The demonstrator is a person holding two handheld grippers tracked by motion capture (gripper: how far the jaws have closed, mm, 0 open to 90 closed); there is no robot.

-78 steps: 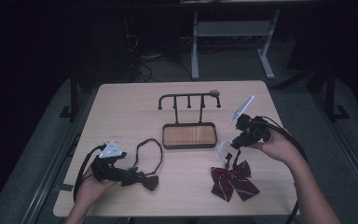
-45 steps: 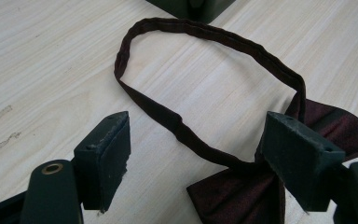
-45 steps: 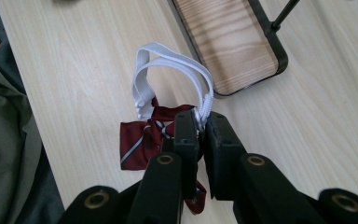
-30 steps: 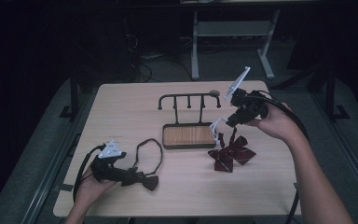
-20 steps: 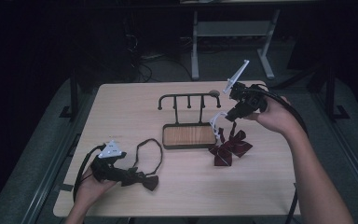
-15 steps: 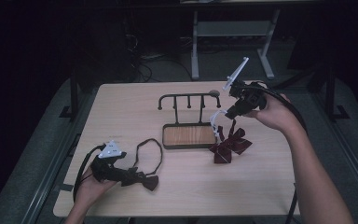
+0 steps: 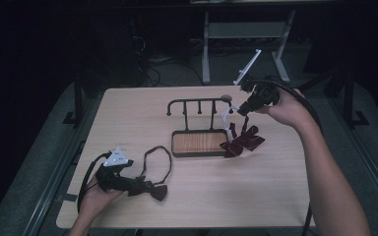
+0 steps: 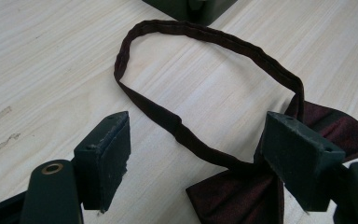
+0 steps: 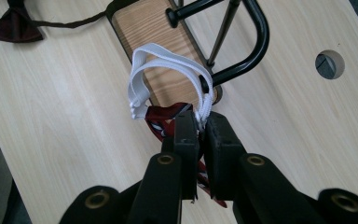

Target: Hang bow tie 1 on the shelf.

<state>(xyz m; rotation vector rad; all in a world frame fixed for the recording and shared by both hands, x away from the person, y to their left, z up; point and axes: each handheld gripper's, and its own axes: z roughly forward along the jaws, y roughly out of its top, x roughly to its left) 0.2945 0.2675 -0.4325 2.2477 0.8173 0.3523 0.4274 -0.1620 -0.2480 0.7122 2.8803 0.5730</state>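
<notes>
A dark maroon bow tie (image 7: 150,189) with a loop strap (image 8: 205,42) lies on the table at the front left. My left gripper (image 7: 128,184) rests there open, its jaws either side of the strap where it meets the bow (image 8: 242,196). At the right, my right gripper (image 7: 241,110) is shut on the white elastic strap (image 9: 168,58) of a red striped bow tie (image 7: 242,140). This tie hangs below the jaws, its lower edge at the table. The white loop is beside the right end of the black rack (image 7: 197,103).
The rack stands on a wooden-topped base (image 7: 199,142) at the table's middle. A round cable hole (image 9: 330,64) is in the tabletop behind the rack's right end. Dark floor and a metal stand lie beyond the table's far edge.
My right gripper has carried the red bow tie up and back from the front right of the table toward the rack's right end. The left gripper and the dark bow tie stayed still.
</notes>
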